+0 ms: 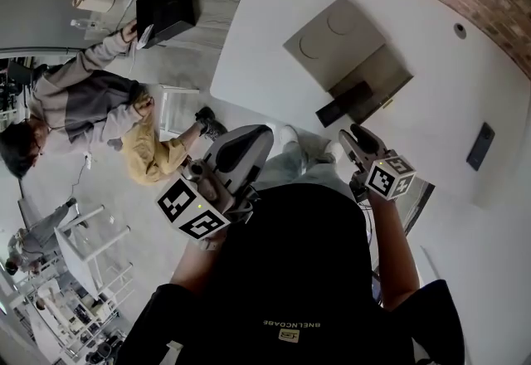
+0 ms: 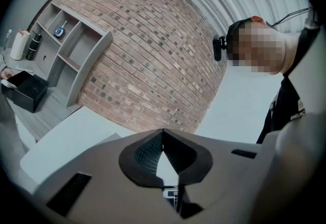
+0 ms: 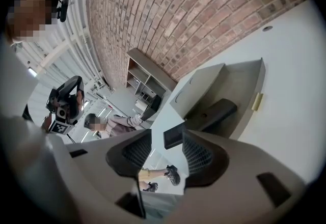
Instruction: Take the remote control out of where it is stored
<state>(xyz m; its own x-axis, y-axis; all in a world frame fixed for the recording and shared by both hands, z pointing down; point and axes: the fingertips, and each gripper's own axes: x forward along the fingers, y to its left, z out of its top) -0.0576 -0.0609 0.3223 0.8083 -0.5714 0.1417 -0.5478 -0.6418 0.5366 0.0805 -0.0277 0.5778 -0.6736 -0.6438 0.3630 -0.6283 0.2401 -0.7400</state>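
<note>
the remote control is seen lying half out of the open box, just beyond the right gripper, whose jaws stand apart and empty. the left gripper is closed on nothing. the remote is judged light, stiff and smooth, best pinched across its near end.

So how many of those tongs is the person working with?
2. The left tongs are shut and empty, pointing toward the brick wall; the right tongs are open, aimed at the remote control poking out of the open gray box.
</note>
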